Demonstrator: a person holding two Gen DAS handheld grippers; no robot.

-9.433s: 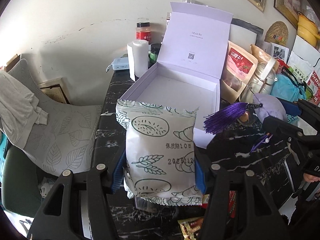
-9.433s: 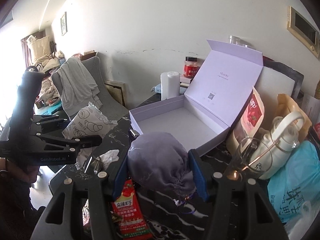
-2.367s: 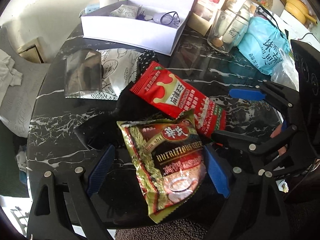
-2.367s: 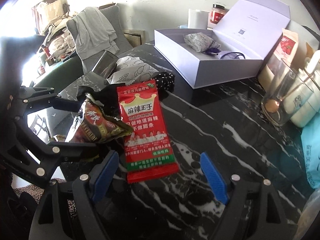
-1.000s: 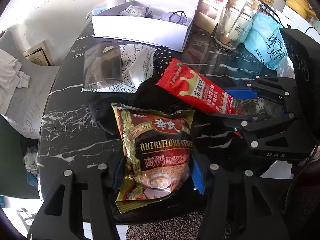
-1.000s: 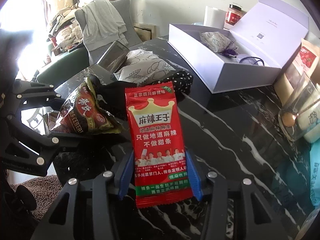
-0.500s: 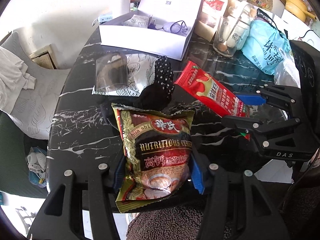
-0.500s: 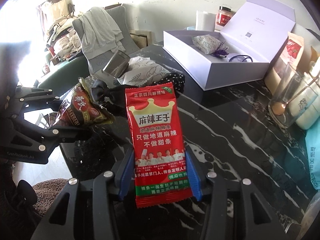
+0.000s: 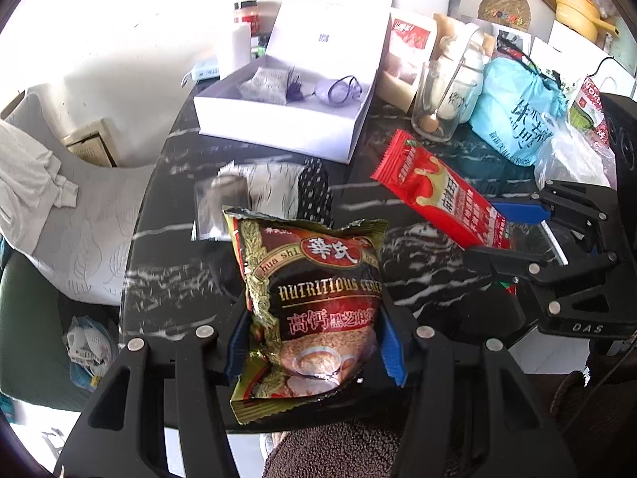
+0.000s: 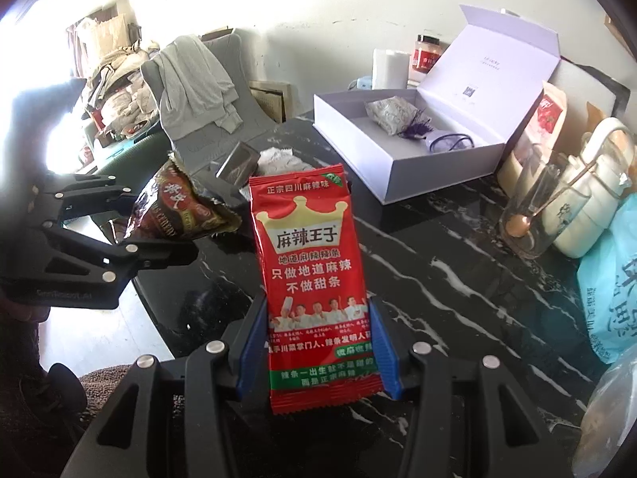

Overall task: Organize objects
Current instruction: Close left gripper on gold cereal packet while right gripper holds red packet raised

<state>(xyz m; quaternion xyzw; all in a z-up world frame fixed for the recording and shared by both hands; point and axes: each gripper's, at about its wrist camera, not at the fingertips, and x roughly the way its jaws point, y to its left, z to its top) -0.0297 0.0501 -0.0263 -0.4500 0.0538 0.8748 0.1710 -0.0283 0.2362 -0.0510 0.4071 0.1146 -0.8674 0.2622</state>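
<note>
White gift box (image 9: 278, 131) stands open at the far side of the black marble table (image 10: 458, 298), lid raised. Inside lie 2 items: a patterned snack packet (image 10: 388, 113) and a lilac pouch with purple tassel (image 10: 438, 141).

Left tool (image 9: 314, 342) is clamped on a brown cereal sachet (image 9: 314, 302), held clear above the near table edge. Right tool (image 10: 318, 352) is clamped on a red spicy-snack packet (image 10: 314, 275), likewise raised above the table, well short of the box.

Judgement: task is partly complete; 2 items boxed, 2 in transit. Outstanding on the table near the box: a patterned white packet (image 9: 270, 183), a clear wrapper (image 9: 223, 203) and a black dotted cloth (image 9: 316, 195).
</note>
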